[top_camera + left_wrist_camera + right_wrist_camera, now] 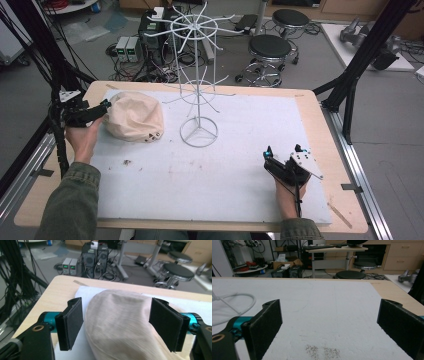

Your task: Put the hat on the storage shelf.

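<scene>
White foam sheet [210,170] on a wooden table [325,130], workshop clutter behind it. Looks like the job has barely started: nothing is hanging on anything and nothing has been lifted. Nearest to the person, the right gripper [284,159] sits low over bare sheet with its jaws spread wide and nothing between them, well apart from everything else. Over on the left edge, the left gripper [104,107] is also wide open, but its jaws straddle the near end of the beige cloth cap [134,116]. In the left gripper view the cap [120,322] bulges up between the two pads, the right one about touching the fabric, the left one just beside it. So my guess is the grab comes next. Past the cap stands the white wire rack [199,75], empty, so the hanging part is all left to do
</scene>
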`<state>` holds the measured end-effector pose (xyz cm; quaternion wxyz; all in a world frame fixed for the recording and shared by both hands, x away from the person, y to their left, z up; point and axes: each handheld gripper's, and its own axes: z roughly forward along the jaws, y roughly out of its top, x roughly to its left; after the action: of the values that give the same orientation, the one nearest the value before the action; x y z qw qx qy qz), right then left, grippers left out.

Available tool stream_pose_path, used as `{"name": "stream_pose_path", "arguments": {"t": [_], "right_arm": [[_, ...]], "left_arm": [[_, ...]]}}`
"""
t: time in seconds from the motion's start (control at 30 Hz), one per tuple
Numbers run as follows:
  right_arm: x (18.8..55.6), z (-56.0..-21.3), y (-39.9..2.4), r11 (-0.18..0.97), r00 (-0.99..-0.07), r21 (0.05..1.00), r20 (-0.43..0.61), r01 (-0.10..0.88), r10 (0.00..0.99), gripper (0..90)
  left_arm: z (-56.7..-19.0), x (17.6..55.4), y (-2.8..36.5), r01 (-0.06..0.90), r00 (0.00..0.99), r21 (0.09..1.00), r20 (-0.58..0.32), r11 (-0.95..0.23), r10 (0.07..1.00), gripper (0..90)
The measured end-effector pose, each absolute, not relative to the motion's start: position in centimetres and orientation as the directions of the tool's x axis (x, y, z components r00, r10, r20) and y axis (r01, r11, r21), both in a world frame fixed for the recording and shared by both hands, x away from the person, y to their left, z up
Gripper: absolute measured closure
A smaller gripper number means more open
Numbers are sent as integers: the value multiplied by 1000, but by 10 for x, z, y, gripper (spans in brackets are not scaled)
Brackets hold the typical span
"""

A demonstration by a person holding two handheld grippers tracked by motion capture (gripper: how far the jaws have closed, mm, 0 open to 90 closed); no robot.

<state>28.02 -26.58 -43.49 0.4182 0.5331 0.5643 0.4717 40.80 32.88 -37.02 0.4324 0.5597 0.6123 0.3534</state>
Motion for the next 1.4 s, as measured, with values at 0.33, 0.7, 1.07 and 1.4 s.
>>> {"name": "stream_pose_path", "arguments": {"t": [0.33,0.7,1.07,1.4], "right_arm": [[281,-435,-267,-9,-67,979,24,205,997,48],[283,-436,-267,-6,-67,976,21,216,998,48],[284,-437,-266,-6,-78,973,25,230,997,48],[285,-437,-266,-1,-76,974,19,228,997,48]], "left_arm": [[-380,437,334,443,8,892,-99,86,995,281],[-386,469,334,516,-26,854,-69,72,997,276],[-394,478,336,558,-1,826,-94,78,996,275],[-406,483,333,603,4,796,-73,56,997,262]]}}
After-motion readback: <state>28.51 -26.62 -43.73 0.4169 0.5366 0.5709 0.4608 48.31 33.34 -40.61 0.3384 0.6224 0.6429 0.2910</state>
